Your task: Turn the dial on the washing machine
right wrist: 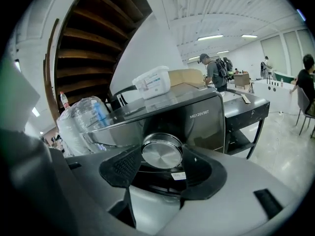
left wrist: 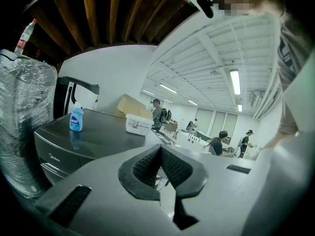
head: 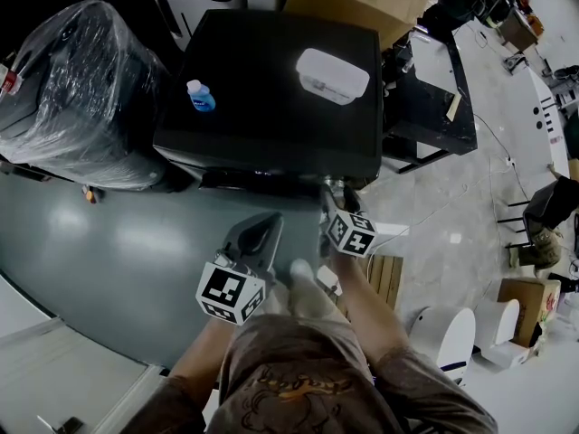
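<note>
Clearly past the reach. From the head view: black washing machine [head: 271,80] at 12 o'clock, carrying a blue bottle [head: 200,96] toward 9 and a white box [head: 332,75] toward 2. Right gripper [head: 336,197] pressed up to the front panel [head: 271,181], near the 5 o'clock corner of the top. Left gripper [head: 264,233] held back over the grey floor [head: 118,233], at 7 o'clock of the right one and apart from the machine. Dial not made out here.

From the left gripper view: pads [left wrist: 145,166] closed tip to tip with nothing between, so idle, and the machine off at 9 o'clock.

From the right gripper view: round metal dial [right wrist: 162,150] dead centre on the panel, flanked at 9 and 3 o'clock by both pads, seemingly touching its rim — closed on it. No telling from its plain face whether turned at all.

Judged: approach and grip done; the twist itself, then the release, left to do.
</note>
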Available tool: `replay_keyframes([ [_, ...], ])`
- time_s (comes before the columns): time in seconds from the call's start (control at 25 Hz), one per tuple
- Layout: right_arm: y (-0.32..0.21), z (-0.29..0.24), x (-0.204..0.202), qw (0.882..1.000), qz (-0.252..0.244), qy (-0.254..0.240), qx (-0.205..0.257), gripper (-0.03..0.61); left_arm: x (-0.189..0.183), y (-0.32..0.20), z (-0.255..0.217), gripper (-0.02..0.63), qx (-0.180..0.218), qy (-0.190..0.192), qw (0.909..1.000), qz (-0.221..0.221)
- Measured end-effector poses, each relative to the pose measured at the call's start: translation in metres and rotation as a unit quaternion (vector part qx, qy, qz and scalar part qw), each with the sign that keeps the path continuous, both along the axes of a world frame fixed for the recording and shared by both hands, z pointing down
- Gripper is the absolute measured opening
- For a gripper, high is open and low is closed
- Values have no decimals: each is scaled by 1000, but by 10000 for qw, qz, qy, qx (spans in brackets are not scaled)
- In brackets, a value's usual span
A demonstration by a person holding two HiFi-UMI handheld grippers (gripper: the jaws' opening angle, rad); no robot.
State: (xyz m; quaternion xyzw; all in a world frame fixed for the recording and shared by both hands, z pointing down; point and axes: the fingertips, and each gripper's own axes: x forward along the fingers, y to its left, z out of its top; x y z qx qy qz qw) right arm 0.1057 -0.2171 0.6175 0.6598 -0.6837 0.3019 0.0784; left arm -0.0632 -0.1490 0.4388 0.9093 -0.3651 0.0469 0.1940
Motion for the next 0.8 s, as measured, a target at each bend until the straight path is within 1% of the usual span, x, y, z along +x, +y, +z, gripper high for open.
replay_keyframes([
  [0.4, 1, 1, 3, 9966, 126, -796, 139, 252, 7, 5, -1, -8, 9, -38, 10000, -34],
  [0.6, 2, 2, 4, 9916, 221, -1255, 223, 252, 10, 9, -2, -8, 18, -73, 10000, -48],
  [0.8, 2, 4, 6, 9865, 305, -1584, 282, 252, 12, 11, -3, -8, 31, -93, 9999, -91],
])
